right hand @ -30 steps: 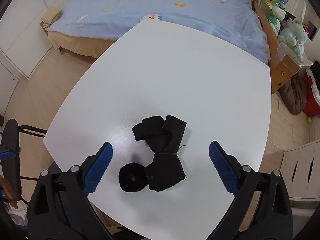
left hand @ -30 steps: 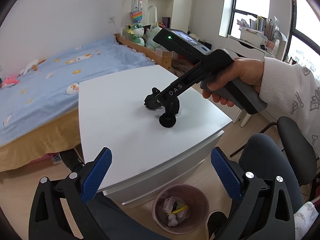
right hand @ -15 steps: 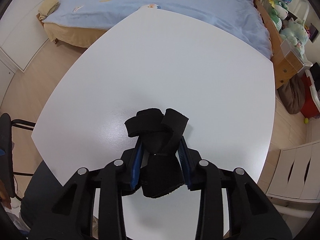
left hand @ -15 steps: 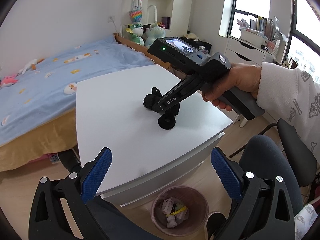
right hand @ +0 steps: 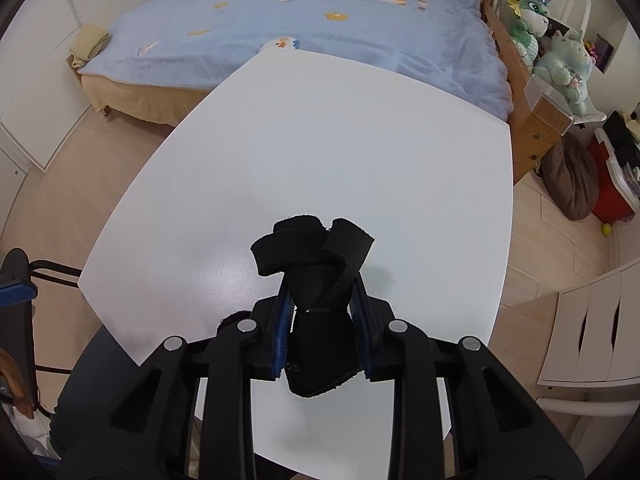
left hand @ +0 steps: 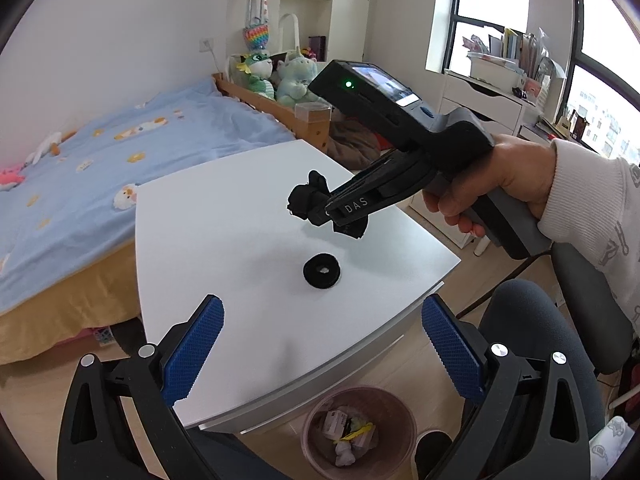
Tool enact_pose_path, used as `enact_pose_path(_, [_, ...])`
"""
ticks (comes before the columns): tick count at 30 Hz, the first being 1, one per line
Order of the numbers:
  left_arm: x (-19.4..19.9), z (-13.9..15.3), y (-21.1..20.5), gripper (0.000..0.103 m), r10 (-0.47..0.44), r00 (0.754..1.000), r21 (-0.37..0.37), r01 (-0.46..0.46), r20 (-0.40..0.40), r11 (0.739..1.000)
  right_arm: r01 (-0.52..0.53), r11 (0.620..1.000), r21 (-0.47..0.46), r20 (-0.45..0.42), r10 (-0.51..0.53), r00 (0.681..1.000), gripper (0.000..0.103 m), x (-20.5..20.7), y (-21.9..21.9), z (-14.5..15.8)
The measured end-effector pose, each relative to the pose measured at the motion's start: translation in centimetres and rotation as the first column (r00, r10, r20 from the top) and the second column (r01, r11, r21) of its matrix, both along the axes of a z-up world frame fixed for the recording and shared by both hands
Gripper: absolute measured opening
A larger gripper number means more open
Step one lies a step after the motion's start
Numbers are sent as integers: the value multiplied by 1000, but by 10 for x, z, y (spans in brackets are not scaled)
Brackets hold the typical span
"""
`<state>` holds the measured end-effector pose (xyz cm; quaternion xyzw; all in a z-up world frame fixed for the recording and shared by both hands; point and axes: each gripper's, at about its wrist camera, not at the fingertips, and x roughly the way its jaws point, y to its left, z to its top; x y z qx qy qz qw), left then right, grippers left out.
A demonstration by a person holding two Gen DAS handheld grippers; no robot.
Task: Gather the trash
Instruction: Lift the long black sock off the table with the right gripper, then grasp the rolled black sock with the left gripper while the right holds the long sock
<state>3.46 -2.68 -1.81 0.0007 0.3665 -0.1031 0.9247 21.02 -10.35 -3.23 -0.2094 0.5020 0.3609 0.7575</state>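
Nearest me, my left gripper (left hand: pixel 322 350) hovers idle, fingers wide apart, over the bench (left hand: pixel 224 240) edge, above the trash bin (left hand: pixel 358 430) on the floor. A black foam ring (left hand: pixel 322 271) lies mid-bench, untouched. Beyond it my right gripper (right hand: pixel 322 322) is clamped on the black fabric scrap (right hand: pixel 316 276), held clear of the bench, I judge for carrying binward.

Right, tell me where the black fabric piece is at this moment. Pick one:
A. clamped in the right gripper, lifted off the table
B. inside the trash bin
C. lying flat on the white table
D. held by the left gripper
A: the right gripper is shut on the black fabric piece, which hangs above the white table, while the left gripper is open and holds nothing.
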Motion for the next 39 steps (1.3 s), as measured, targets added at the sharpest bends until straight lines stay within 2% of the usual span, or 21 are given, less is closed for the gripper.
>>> enact_pose_path(7, [24,0,-3,95,-19,1000,29,19,-17,999,22,1000,20,6,-23,1000,27,-1,-14,13])
enact_pose_path(14, [53,-11,-6,95,-46,997,40,49,-68,998,36,999,29,6,-36,999,27,-3,-25,21])
enact_pose_path(23, [86,-38,-18,95,-88,975,90,108,-203,990,56,998,31,5,-57,998,27,-2,-39,26])
enact_pose_path(32, [102,-53,-23,95,-78,964,99,106,-255,989,63,998,24,-8,-63,998,27,-1,-44,20])
enact_pose_path(33, [103,-54,-24,91,-77,964,99,105,-256,990,63,998,23,-8,-63,998,27,0,-45,20])
enact_pose_path(34, [105,-55,-24,82,-76,962,99,105,-261,990,64,998,24,-10,-64,998,27,0,-45,19])
enact_pose_path(39, [109,-60,-24,68,-64,961,96,93,-270,991,68,997,25,-13,-68,998,27,0,-47,17])
